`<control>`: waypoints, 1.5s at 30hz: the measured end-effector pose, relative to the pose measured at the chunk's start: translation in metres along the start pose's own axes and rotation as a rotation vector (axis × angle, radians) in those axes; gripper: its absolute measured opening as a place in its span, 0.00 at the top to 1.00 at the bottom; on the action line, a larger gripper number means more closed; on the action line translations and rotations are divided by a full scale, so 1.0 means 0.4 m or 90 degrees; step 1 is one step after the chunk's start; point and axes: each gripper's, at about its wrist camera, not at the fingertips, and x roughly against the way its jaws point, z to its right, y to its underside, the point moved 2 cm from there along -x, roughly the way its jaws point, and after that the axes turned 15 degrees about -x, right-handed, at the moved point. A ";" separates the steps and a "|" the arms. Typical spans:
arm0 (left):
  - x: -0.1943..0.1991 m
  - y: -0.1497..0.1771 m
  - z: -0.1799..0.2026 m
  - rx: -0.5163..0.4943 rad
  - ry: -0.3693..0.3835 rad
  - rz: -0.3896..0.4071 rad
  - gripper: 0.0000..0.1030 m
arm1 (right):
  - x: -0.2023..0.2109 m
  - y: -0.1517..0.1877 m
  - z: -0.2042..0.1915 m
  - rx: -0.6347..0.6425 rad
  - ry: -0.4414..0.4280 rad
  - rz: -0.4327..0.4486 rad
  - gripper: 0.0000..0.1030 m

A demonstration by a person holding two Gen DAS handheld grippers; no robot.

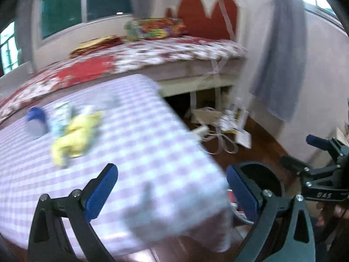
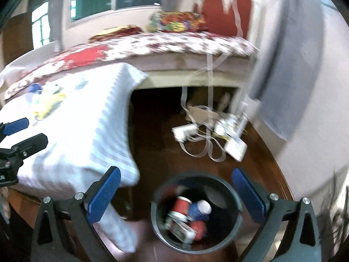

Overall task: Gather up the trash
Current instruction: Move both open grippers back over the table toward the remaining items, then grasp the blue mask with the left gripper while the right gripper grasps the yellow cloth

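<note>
On the checked tablecloth [image 1: 135, 144] lie a crumpled yellow wrapper [image 1: 76, 135], a pale wrapper [image 1: 63, 113] and a blue-capped object [image 1: 36, 120]. My left gripper [image 1: 172, 187] is open and empty over the table's near corner. My right gripper [image 2: 176, 192] is open and empty above a dark round bin [image 2: 196, 214] on the floor. The bin holds a red can [image 2: 182, 206], a blue-and-white container [image 2: 199, 210] and other trash. The right gripper also shows in the left wrist view [image 1: 305, 152]; the left one shows in the right wrist view [image 2: 24, 133]. The trash on the table shows there too [image 2: 48, 102].
A bed with a floral cover [image 1: 165, 52] and red headboard [image 1: 207, 13] stands behind the table. Boxes, white straps and a power strip [image 2: 209, 131] litter the wooden floor under the bed. A grey curtain [image 1: 281, 54] hangs at the right wall.
</note>
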 end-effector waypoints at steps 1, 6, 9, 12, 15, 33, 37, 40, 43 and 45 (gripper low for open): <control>0.007 0.014 -0.046 0.018 -0.019 -0.001 0.03 | -0.004 -0.010 -0.041 0.012 -0.015 0.004 0.00; 0.033 0.073 -0.203 0.080 -0.085 -0.005 0.03 | -0.028 -0.044 -0.237 0.059 -0.084 0.016 0.00; 0.036 0.108 -0.281 0.111 -0.108 -0.015 0.03 | -0.054 -0.060 -0.364 0.078 -0.128 0.016 0.00; 0.032 0.141 -0.353 0.140 -0.124 -0.021 0.03 | -0.082 -0.067 -0.476 0.095 -0.160 -0.007 0.00; 0.020 0.161 -0.412 0.162 -0.135 -0.023 0.03 | -0.115 -0.078 -0.558 0.093 -0.177 -0.015 0.00; -0.078 0.167 -0.573 0.207 -0.130 -0.026 0.08 | -0.370 -0.098 -0.787 0.102 -0.235 -0.119 0.19; -0.095 0.163 -0.563 0.211 -0.117 -0.029 0.08 | -0.375 -0.098 -0.805 0.104 -0.285 -0.135 0.45; -0.101 0.157 -0.552 0.209 -0.113 -0.031 0.08 | -0.369 -0.090 -0.821 0.123 -0.318 -0.143 0.70; -0.099 0.150 -0.538 0.202 -0.113 -0.030 0.08 | -0.350 -0.086 -0.825 0.138 -0.331 -0.133 0.76; -0.101 0.144 -0.529 0.197 -0.112 -0.030 0.08 | -0.330 -0.089 -0.805 0.142 -0.314 -0.106 0.76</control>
